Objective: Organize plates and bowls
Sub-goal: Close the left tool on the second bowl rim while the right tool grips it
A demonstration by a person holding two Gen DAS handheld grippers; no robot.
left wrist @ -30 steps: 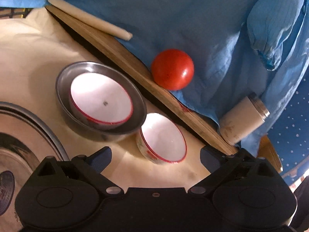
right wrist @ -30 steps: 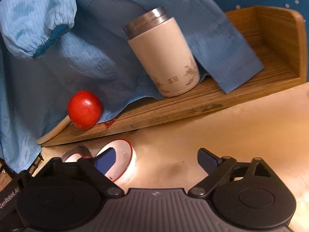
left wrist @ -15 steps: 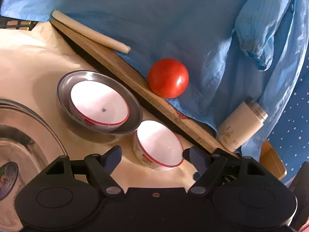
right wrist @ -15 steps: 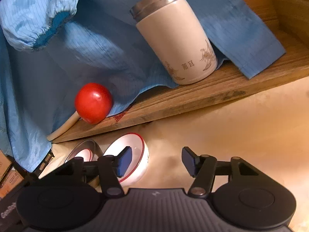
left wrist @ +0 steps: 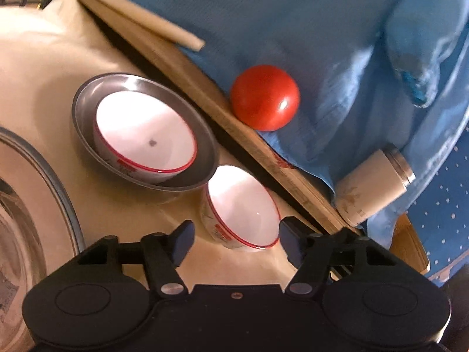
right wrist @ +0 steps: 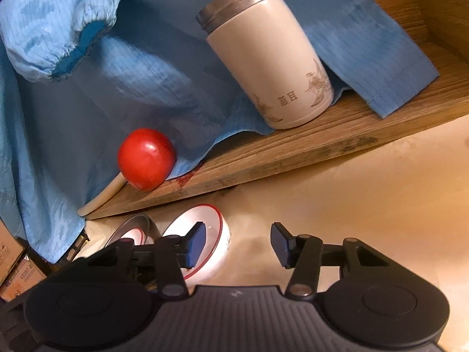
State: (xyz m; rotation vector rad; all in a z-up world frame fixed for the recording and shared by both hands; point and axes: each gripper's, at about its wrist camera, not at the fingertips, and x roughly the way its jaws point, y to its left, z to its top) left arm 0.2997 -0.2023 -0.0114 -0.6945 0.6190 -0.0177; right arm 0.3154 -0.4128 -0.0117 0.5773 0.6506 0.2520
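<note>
A small white bowl with a red rim point(left wrist: 240, 208) stands on the beige table, right in front of my left gripper point(left wrist: 236, 243). Its lower part lies between the closing jaws, and a thin gap shows at each pad. A second red-rimmed bowl point(left wrist: 146, 135) sits inside a metal plate point(left wrist: 85, 111) further left. In the right wrist view the small bowl point(right wrist: 218, 223) shows behind the left finger point(right wrist: 196, 240) of my right gripper point(right wrist: 237, 243). Those jaws are closing too, over bare table, and grip nothing. The metal plate point(right wrist: 137, 223) peeks out behind.
A wooden tray point(right wrist: 293, 158) along the back carries a red tomato point(left wrist: 263, 96), a cream steel-topped flask point(right wrist: 269, 64), a pale stick point(left wrist: 140, 20) and a blue garment point(left wrist: 293, 14). A large steel basin point(left wrist: 58, 182) lies at left. Cardboard boxes point(right wrist: 14, 261) stand at far left.
Both pairs of jaws have narrowed markedly. The left gripper's fingers now flank the small bowl closely. In the right view the scene has shifted a little, with the flask larger.
</note>
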